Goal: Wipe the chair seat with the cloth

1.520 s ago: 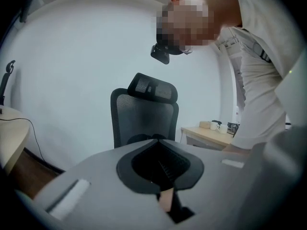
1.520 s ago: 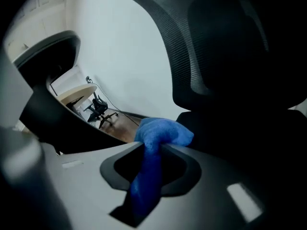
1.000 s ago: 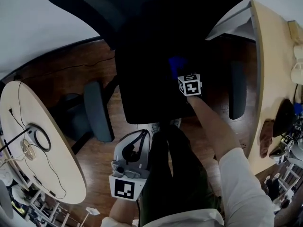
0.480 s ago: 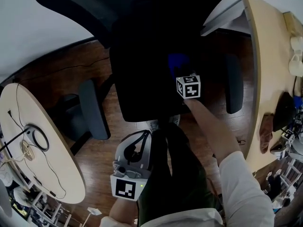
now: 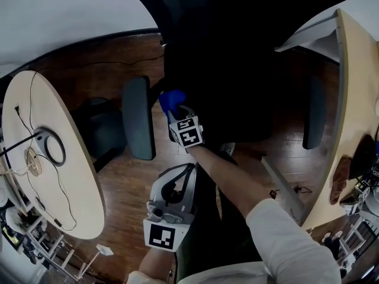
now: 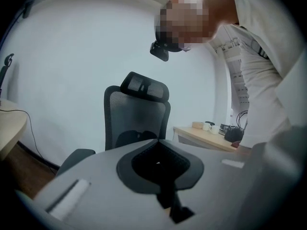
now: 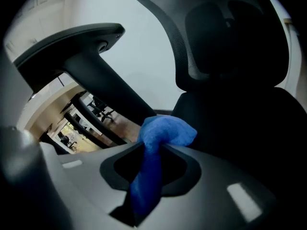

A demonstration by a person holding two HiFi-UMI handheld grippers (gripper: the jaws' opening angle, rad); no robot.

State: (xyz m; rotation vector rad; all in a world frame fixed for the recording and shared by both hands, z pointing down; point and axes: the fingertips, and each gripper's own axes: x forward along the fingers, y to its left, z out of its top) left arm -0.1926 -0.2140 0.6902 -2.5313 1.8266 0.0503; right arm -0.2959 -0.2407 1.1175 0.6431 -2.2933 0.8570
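Observation:
The black office chair's seat (image 5: 225,87) fills the top middle of the head view. My right gripper (image 5: 176,112) is shut on a bunched blue cloth (image 5: 170,100), which it holds at the seat's left front edge, next to the left armrest (image 5: 138,125). In the right gripper view the blue cloth (image 7: 160,138) sticks out from between the shut jaws of the right gripper (image 7: 153,150), with the seat (image 7: 240,138) dark to its right. My left gripper (image 5: 172,203) hangs low beside my leg, away from the chair. Its jaws are shut and hold nothing in the left gripper view (image 6: 157,145).
A round wooden table (image 5: 41,158) with cables stands at the left. A long wooden desk (image 5: 355,99) runs down the right edge. The right armrest (image 5: 314,120) is across the seat. Brown wooden floor (image 5: 112,70) surrounds the chair. The mesh backrest (image 6: 136,114) shows in the left gripper view.
My right gripper has swept with the cloth from the seat's right middle across to its left front edge. The left gripper has stayed low by my leg.

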